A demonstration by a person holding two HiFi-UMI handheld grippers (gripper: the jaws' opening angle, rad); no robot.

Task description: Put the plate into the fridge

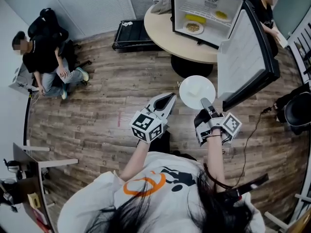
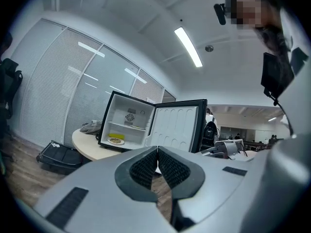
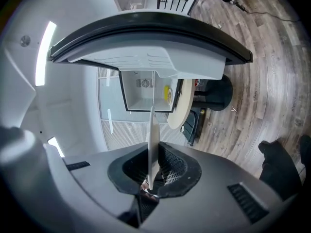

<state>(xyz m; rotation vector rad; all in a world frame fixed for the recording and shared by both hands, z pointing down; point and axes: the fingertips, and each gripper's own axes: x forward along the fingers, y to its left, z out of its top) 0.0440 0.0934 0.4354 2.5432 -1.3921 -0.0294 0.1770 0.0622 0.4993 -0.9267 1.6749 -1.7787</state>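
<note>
Right gripper pinches the plate by its rim, above the floor just before the open fridge. Left gripper is empty, jaws pressed together. What seems another dish sits inside.

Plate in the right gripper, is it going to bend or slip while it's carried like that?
Probably stiff: the plate juts out flat though the right gripper pinches only its rim. It looks thin and smooth, so it may slip or pivot in that edge grip. White and ceramic-looking, so possibly breakable if dropped.
</note>
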